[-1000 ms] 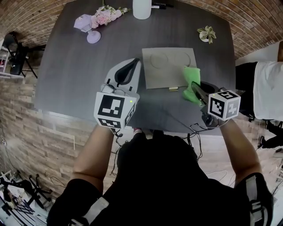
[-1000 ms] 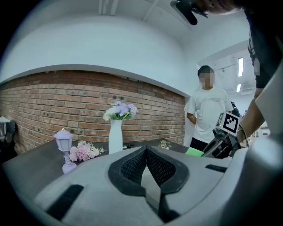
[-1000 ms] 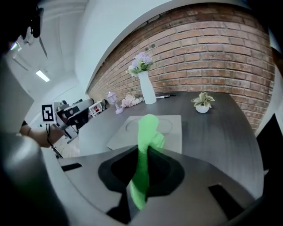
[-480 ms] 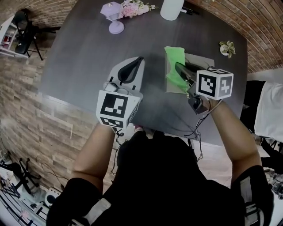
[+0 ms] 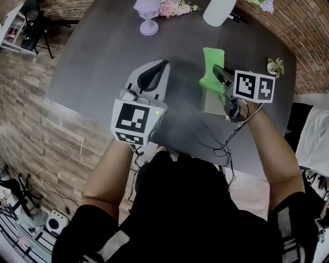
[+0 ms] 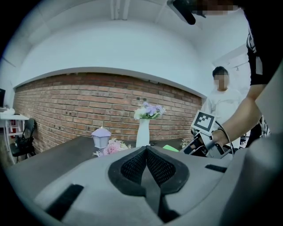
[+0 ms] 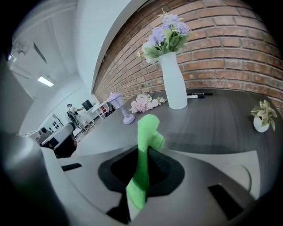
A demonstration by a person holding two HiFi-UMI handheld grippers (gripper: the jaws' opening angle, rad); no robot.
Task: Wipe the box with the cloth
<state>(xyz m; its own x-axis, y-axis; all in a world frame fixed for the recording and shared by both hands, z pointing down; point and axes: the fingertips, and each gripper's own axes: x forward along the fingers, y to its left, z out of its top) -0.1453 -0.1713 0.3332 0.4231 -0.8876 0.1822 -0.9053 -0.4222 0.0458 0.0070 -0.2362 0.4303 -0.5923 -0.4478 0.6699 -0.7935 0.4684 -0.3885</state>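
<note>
In the head view my right gripper (image 5: 218, 73) is shut on the green cloth (image 5: 211, 60), which hangs over the far left part of the flat grey box (image 5: 211, 105). The gripper and hand cover most of the box. From the right gripper view the cloth (image 7: 146, 145) is pinched between the jaws and stands up in a fold. My left gripper (image 5: 156, 75) hovers over the dark table (image 5: 97, 67) left of the box, jaws shut with nothing in them. In the left gripper view its closed pads (image 6: 146, 167) fill the foreground and the right gripper (image 6: 200, 142) shows at right.
At the table's far edge stand a white vase (image 5: 219, 11), a lilac lantern (image 5: 147, 14) and pink flowers (image 5: 174, 7). A small potted plant (image 5: 275, 66) sits at the right edge. Markers (image 7: 198, 94) lie by the vase. A person in white (image 6: 221, 99) stands beyond the table.
The right gripper carried the green cloth from the box's right edge across to its left side. The left gripper kept its place, shut.
</note>
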